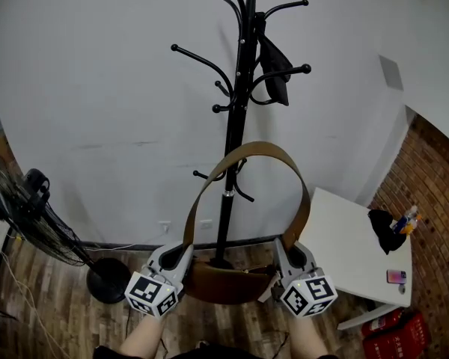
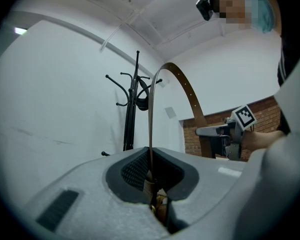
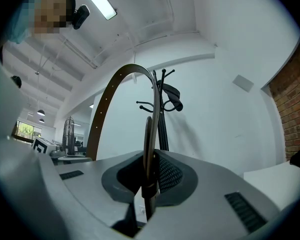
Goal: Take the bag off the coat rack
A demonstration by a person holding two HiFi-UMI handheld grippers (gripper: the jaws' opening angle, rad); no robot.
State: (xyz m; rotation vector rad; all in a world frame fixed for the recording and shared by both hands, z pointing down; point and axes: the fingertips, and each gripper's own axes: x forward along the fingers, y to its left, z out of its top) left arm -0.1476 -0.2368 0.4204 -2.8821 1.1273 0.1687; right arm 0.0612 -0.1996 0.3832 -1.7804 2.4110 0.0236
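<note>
A brown leather bag (image 1: 223, 281) hangs between my two grippers in front of the black coat rack (image 1: 239, 103). Its brown strap (image 1: 243, 152) arches upward, and its top overlaps a low hook of the rack in the head view; whether it rests on the hook I cannot tell. My left gripper (image 1: 181, 256) is shut on the strap's left end (image 2: 150, 149). My right gripper (image 1: 284, 251) is shut on the strap's right end (image 3: 149, 149). The right gripper view shows the strap (image 3: 112, 96) curving beside the rack (image 3: 161, 114). A black item (image 1: 275, 69) hangs on an upper hook.
A black standing fan (image 1: 37, 212) is at the left on the wood floor. A white table (image 1: 352, 249) at the right carries a black object (image 1: 384, 229), a small bottle (image 1: 405, 219) and a phone (image 1: 396, 276). A red crate (image 1: 393, 331) sits below it. A brick wall (image 1: 434, 200) is at the right.
</note>
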